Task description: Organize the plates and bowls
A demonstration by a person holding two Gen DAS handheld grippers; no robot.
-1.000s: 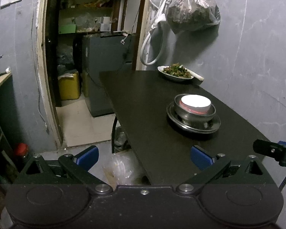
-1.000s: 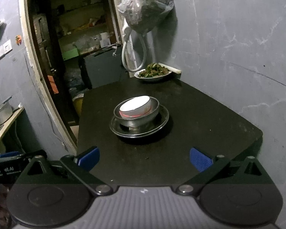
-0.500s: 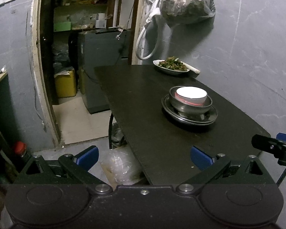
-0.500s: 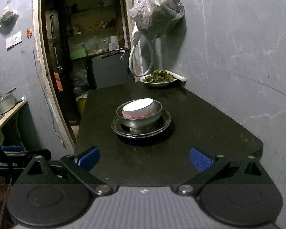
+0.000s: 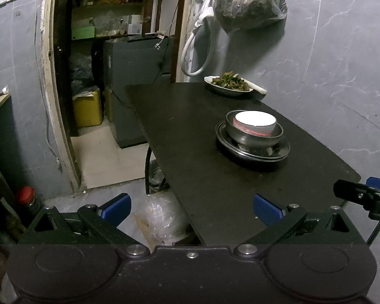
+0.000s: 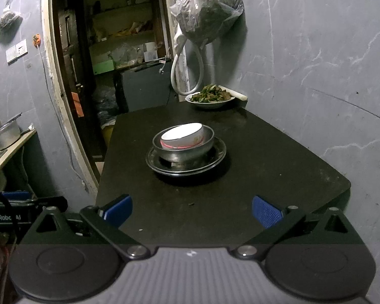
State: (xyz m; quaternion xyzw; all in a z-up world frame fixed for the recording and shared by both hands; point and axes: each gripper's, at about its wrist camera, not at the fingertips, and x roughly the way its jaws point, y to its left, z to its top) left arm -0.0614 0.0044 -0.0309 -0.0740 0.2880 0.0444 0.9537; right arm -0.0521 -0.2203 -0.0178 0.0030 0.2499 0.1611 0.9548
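Note:
On the black table (image 5: 190, 136) (image 6: 266, 152) stands one stack: a white bowl (image 5: 255, 122) (image 6: 183, 135) with a red band inside a steel bowl (image 5: 250, 138) (image 6: 185, 149), on dark steel plates (image 5: 255, 153) (image 6: 187, 166). My left gripper (image 5: 191, 206) is open and empty, held off the table's near left corner, well short of the stack. My right gripper (image 6: 191, 206) is open and empty over the near table edge, facing the stack. The right gripper also shows at the right edge of the left wrist view.
A white plate of green vegetables (image 5: 229, 84) (image 6: 210, 97) sits at the far end by the grey wall. A plastic bag (image 5: 249, 1) and a white hose (image 5: 197, 48) hang above it. Left is a doorway with a yellow can (image 5: 87, 110); a plastic bag (image 5: 159, 217) lies under the table.
Both grippers drew back a little from the table and stayed open. The stack has not moved.

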